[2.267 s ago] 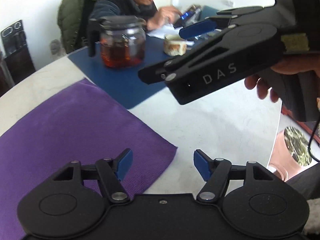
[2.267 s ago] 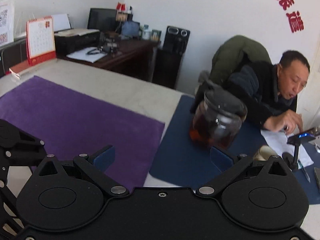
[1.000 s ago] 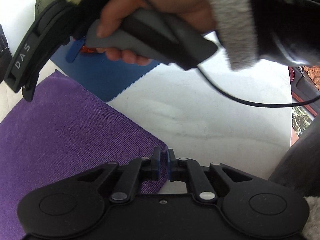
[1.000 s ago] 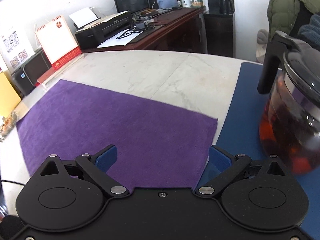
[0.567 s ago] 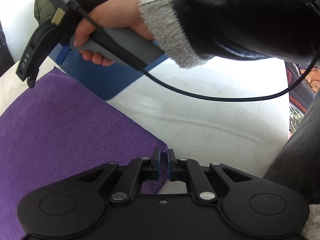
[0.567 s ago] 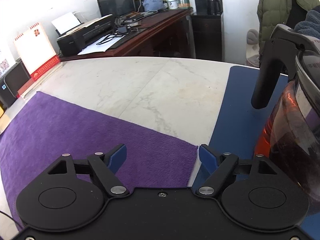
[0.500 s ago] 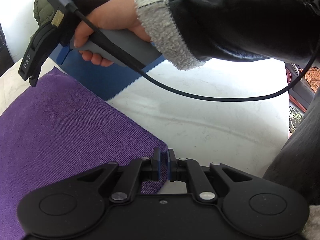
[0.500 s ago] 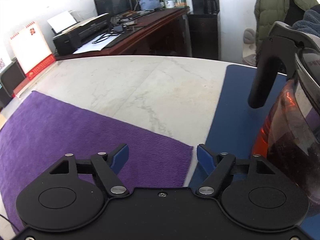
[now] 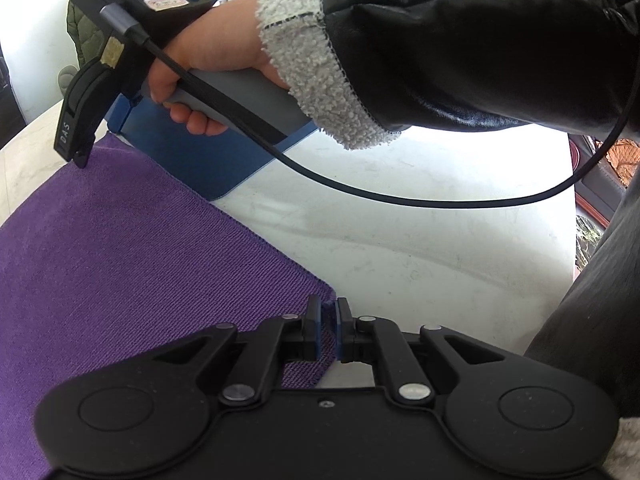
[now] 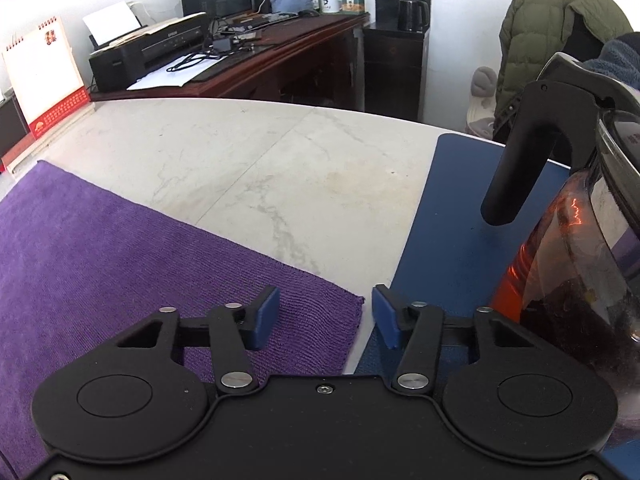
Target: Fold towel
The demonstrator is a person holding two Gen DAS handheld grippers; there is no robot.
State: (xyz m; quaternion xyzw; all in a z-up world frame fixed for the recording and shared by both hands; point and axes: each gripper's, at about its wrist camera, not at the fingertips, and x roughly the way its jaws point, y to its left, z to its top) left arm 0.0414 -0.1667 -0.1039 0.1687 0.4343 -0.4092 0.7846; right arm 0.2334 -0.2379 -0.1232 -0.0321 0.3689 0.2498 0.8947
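At the bottom centre of the left wrist view, the left gripper (image 9: pixel 328 330) was pinched on the near corner of the purple towel (image 9: pixel 120 280), which lay flat on the pale table (image 9: pixel 420 248). At the bottom centre of the right wrist view, the right gripper (image 10: pixel 325 318) stood spread astride the towel's other corner (image 10: pixel 352 308), not yet gripping. The cloth looked soft, light and limp; corners were probably the best holds. Farther back, at the right of the frame, a blue mat (image 10: pixel 444 216) carried a glass teapot (image 10: pixel 580 240).
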